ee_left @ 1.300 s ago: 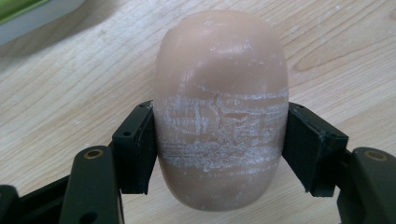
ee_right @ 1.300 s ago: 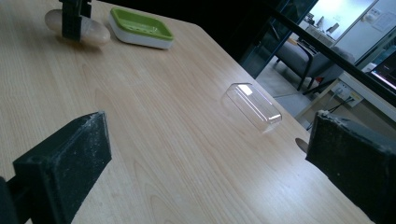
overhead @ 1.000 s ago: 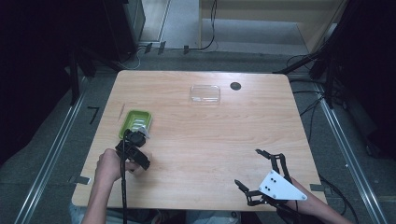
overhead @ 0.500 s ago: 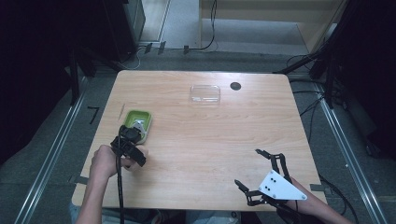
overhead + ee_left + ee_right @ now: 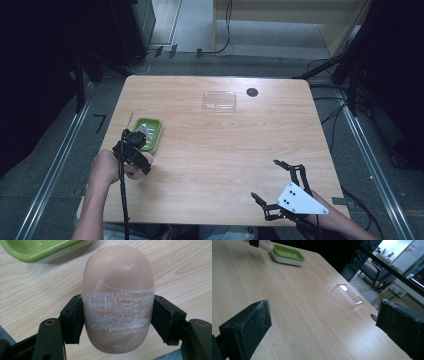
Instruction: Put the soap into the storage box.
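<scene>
The left tool (image 5: pixel 117 322) pinches a beige oval soap bar (image 5: pixel 118 298) across its middle, one black pad pressed on each side; the bar's surface carries whitish scuff bands where the pads sit. In the high view the left tool (image 5: pixel 141 161) is near the left edge of the tabletop (image 5: pixel 220 150), toward the near-left corner, and the soap bar (image 5: pixel 146 160) is just beside the near edge of a green soap dish (image 5: pixel 150 134). Whether the bar rests on the wood or hangs just above it cannot be told. A clear plastic lid (image 5: pixel 219 100) lies near the far edge. The right tool (image 5: pixel 272 182) is at the near-right corner, well apart from the soap, with its jaws spread and nothing between them.
</scene>
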`<state>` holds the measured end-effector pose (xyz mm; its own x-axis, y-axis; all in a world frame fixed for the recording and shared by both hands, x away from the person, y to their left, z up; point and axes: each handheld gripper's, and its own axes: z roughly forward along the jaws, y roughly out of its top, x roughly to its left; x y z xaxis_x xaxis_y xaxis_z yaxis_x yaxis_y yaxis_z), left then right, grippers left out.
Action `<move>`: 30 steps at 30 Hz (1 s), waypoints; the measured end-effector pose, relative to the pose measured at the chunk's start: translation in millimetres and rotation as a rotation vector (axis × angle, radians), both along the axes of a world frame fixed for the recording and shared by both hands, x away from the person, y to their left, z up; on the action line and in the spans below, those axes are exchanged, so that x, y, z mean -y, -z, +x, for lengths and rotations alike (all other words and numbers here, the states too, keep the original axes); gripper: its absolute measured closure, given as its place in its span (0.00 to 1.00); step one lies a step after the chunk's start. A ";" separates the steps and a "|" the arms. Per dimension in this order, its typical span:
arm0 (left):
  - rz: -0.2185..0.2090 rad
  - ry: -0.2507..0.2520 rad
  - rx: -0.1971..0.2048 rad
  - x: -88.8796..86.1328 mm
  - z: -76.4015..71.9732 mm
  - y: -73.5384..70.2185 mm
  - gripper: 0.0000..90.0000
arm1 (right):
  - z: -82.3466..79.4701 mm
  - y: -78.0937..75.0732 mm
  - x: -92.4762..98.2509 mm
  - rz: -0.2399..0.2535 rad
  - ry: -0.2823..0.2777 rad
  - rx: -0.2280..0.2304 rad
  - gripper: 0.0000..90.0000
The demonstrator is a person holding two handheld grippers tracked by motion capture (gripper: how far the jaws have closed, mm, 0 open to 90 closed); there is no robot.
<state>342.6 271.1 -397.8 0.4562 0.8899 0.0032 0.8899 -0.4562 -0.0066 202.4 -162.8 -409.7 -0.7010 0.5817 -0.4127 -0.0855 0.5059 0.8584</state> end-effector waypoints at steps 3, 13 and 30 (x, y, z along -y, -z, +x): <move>0.007 -0.003 -0.008 -1.9 2.7 -2.0 0.37 | 0.1 0.0 0.2 0.000 0.000 0.001 0.00; 0.013 -0.017 -0.005 -7.5 10.1 -12.6 0.37 | 0.1 0.0 0.4 0.003 0.001 0.002 0.00; 0.032 -0.019 -0.006 -10.8 28.2 -24.9 0.37 | 0.2 0.1 0.2 0.003 0.001 0.000 0.00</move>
